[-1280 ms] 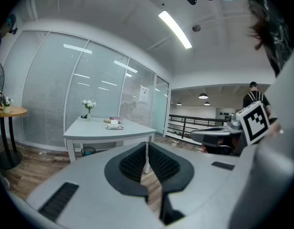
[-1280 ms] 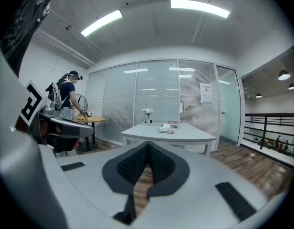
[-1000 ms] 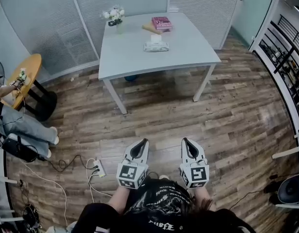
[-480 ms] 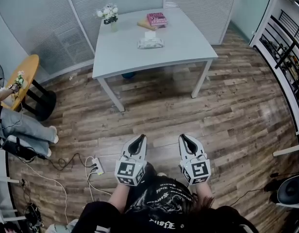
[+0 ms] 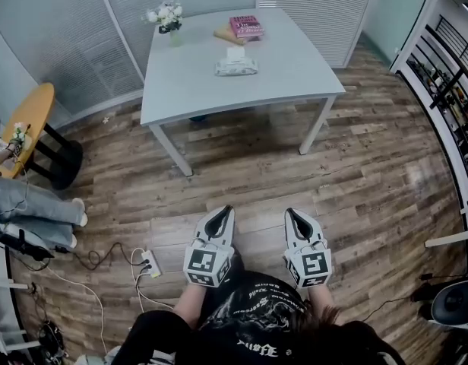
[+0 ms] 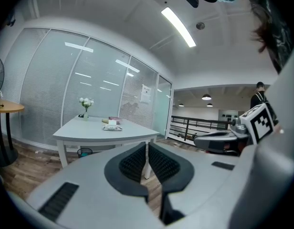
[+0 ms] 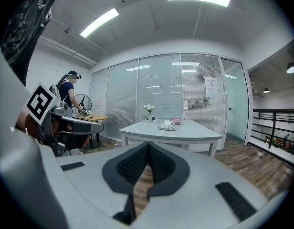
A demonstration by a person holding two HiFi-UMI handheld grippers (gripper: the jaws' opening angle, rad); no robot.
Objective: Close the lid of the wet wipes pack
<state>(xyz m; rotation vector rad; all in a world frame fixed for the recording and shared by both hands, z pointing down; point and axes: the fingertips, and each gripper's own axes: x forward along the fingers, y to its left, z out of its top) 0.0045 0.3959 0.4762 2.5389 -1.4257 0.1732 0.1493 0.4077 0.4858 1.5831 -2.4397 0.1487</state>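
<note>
The wet wipes pack (image 5: 235, 68) lies on the grey table (image 5: 188, 90) far ahead, its white lid standing up. It shows small in the left gripper view (image 6: 112, 127) and the right gripper view (image 7: 166, 126). My left gripper (image 5: 228, 211) and right gripper (image 5: 290, 213) are held side by side low in front of my body, over the wooden floor, well short of the table. The left jaws are shut and empty (image 6: 147, 145). The right jaws (image 7: 148, 145) are closing, pads together with nothing between them.
A vase of white flowers (image 5: 164, 17) and stacked books (image 5: 245, 27) stand behind the pack. A round orange side table (image 5: 33, 120) and a seated person's legs (image 5: 33, 204) are at left. A power strip (image 5: 151, 263) and cables lie on the floor. A railing (image 5: 447, 74) runs at right.
Both grippers have moved forward a little over the floor, and the table looks slightly nearer. Both stay shut and empty.
</note>
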